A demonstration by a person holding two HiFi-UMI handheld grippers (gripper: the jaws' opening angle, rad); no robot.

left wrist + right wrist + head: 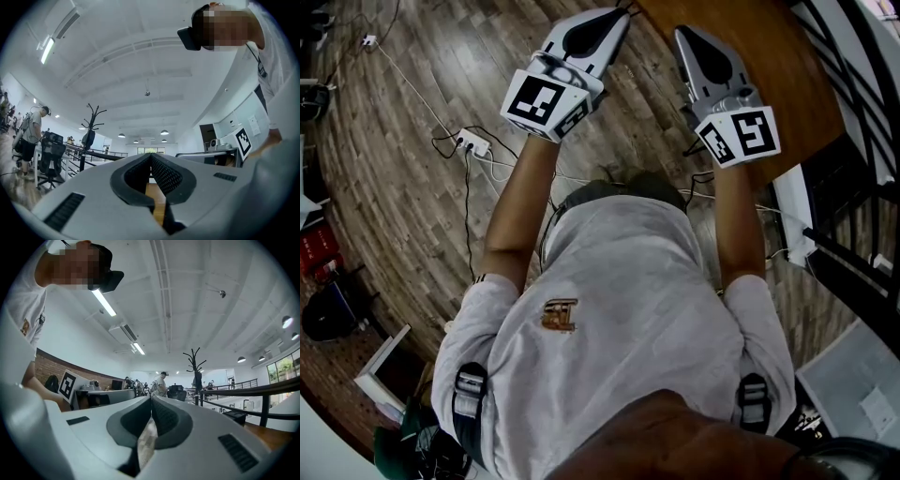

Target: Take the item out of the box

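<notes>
- Above the grey plank floor point(403, 197), beside the brown round wooden table point(769, 56) far right: left grey two-jaw gripper point(621, 13) and right grey two-jaw gripper point(682, 34) held up, jaws pressed together, empty.
- Box and item: in no view.
- Judged not begun; next calls for finding the box, lowering, spreading jaws.

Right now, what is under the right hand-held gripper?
Around the grey right hand-held gripper show a brown wooden tabletop and grey plank floor. The spot directly beneath is covered by the gripper itself.
</notes>
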